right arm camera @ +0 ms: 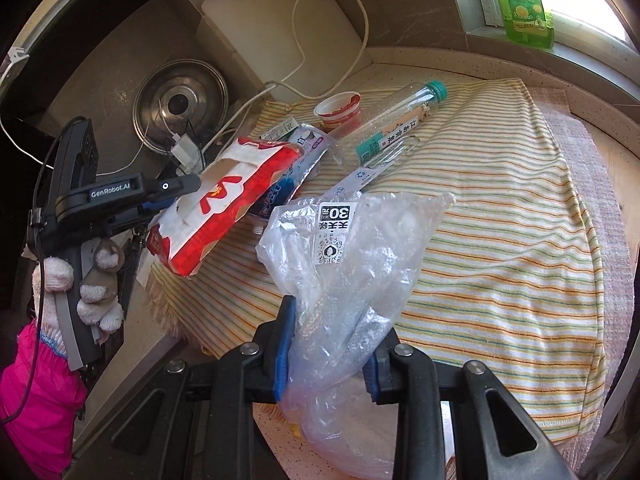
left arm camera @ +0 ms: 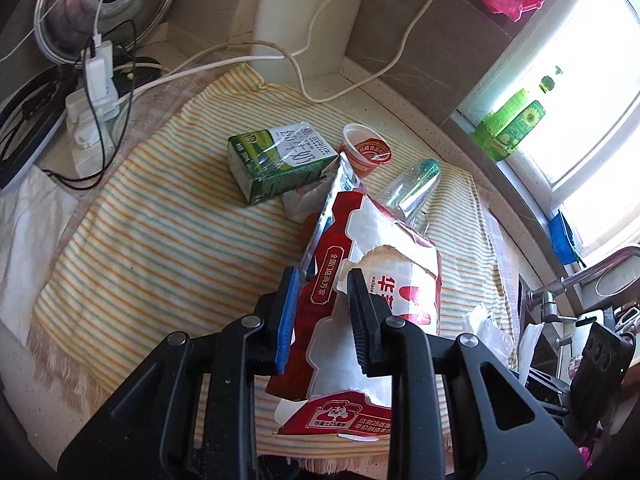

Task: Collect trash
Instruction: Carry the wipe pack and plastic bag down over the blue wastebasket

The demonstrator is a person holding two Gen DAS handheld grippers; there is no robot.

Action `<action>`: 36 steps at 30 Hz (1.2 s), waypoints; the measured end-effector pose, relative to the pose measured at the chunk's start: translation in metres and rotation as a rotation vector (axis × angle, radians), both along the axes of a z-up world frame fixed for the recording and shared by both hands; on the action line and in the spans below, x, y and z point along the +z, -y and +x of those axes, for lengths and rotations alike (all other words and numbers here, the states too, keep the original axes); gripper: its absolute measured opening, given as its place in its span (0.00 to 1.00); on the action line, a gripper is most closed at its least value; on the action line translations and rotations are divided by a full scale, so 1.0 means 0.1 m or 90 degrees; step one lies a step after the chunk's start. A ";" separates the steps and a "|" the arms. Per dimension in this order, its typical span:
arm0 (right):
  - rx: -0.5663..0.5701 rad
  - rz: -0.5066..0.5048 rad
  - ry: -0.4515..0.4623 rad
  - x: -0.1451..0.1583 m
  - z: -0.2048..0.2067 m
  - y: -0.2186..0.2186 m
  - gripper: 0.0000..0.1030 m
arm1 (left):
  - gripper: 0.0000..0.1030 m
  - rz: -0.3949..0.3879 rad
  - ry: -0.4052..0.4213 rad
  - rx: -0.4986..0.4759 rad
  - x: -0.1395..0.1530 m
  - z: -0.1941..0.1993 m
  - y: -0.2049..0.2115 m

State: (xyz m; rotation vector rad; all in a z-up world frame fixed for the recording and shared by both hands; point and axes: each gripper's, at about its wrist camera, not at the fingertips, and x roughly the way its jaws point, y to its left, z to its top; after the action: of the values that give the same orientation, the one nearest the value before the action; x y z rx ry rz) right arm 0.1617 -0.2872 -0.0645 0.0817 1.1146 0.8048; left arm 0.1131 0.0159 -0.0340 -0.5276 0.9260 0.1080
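My left hand-held gripper (left arm camera: 322,280) pinches red-white paper food bag (left arm camera: 360,272), lifted off striped towel (left arm camera: 152,232). My right hand-held gripper (right arm camera: 330,320) clamps clear plastic bag (right arm camera: 352,248), mouth not visibly open.

Risks, my guess: thin paper tears or slips from pinch; paper bag misses slack plastic; foil wrapper (right arm camera: 296,168) snags underneath.

Remaining trash on desk: milk carton (left arm camera: 276,160), red cup (left arm camera: 364,148), empty water bottle (left arm camera: 412,188). Charger cables (left arm camera: 100,92) nearby, green bottle (left arm camera: 512,124) on sill, well apart.
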 end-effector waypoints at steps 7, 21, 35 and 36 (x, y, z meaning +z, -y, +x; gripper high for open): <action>0.007 0.015 -0.002 0.05 -0.13 -0.01 0.28 | 0.23 0.016 -0.004 0.011 0.03 -0.47 -0.03; 0.002 0.024 0.000 0.15 -0.89 -0.22 0.28 | 0.23 0.034 -0.035 -0.025 -0.13 -1.47 -0.09; 0.026 0.016 -0.033 0.01 -1.63 -0.49 0.29 | 0.23 -0.002 -0.087 -0.053 -0.54 -2.27 -0.03; 0.029 0.013 -0.035 -0.01 -1.66 -0.51 0.29 | 0.23 -0.001 -0.091 -0.056 -0.58 -2.31 -0.01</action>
State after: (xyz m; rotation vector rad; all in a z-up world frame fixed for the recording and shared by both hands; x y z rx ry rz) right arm -0.0044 -0.2361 -0.0653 0.0962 1.1642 0.8592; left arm -0.1183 0.0174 -0.0922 -0.4842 1.0874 0.0667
